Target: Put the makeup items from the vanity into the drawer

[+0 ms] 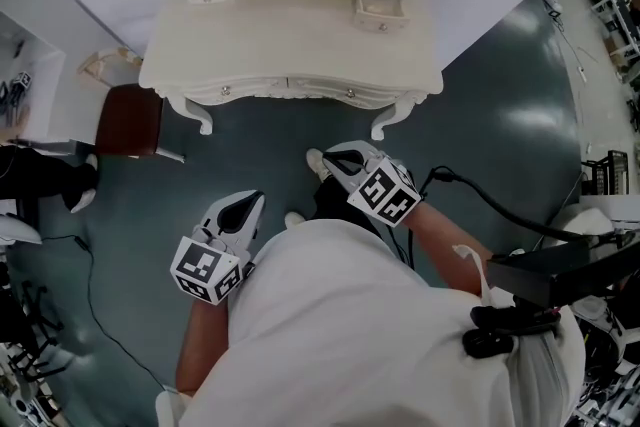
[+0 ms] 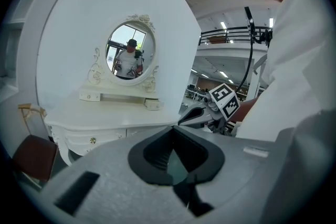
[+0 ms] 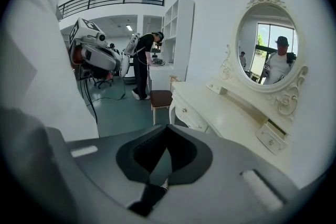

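While both arms are bent close against the torso, the left gripper (image 1: pixel 245 208) and the right gripper (image 1: pixel 338 160) point forward and down over the floor, each with its jaws pressed together on nothing; the right sits a little ahead of the left; beyond them the vanity (image 1: pixel 290 50) stands well apart, its top bare in every view, so no makeup items can be seen; such things are probably light, hard-cased and slick, best pinched across the middle; a small drawer (image 1: pixel 380 12) on the upper shelf juts slightly out.
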Demonstrator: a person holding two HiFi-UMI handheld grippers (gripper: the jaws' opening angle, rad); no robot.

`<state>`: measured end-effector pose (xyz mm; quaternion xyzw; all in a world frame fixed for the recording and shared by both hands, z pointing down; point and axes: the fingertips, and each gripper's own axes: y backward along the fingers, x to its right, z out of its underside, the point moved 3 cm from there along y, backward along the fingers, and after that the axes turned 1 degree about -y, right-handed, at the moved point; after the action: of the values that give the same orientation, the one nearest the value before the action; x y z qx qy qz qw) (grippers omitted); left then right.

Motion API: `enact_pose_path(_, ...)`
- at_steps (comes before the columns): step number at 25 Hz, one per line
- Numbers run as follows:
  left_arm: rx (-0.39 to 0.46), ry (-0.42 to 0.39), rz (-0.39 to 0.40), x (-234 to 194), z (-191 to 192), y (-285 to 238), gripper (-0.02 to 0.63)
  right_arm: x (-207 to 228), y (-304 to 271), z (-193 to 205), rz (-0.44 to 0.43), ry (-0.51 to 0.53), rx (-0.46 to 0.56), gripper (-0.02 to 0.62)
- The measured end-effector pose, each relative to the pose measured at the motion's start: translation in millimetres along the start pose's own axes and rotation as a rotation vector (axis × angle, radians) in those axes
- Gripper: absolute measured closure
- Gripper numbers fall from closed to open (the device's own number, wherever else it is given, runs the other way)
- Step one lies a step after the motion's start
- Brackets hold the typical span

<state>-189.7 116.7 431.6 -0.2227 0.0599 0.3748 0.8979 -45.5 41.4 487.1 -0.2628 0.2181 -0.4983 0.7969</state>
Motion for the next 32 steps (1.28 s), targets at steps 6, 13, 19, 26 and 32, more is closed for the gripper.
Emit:
enact_pose_path(6, 0.005, 0.018, -0.021, -0.2, 5.8, 9.4, 0.604, -7.6, -2.7, -6.8, -0.018, 0.009, 0.010, 0.595)
enact_pose_path(13, 0.006, 0.030, -0.032, -1.3, 11.6, 12.4, 0.604, -12.2, -7.7, -10.1, -0.034, 0.017, 0.019, 0.595)
enact_pose_path(19, 0.003, 0.032, -0.028, -4.8, 9.5, 7.2, 0.604, -8.5, -10.1, -12.8, -0.044, 0.025, 0.019, 0.595)
enact_pose_path(26, -0.009, 0.033, -0.018, -7.1, 6.1, -9.2, 0.604, 3.6, -10.8, -5.3, -0.047, 0.017, 0.012, 0.595)
enact_pose_path(32, -0.019, 0.028, -0.002, -12.2, -6.3, -29.8, 0.604, 25.1, -9.7, -3.8, -0.041, 0.007, 0.011, 0.595)
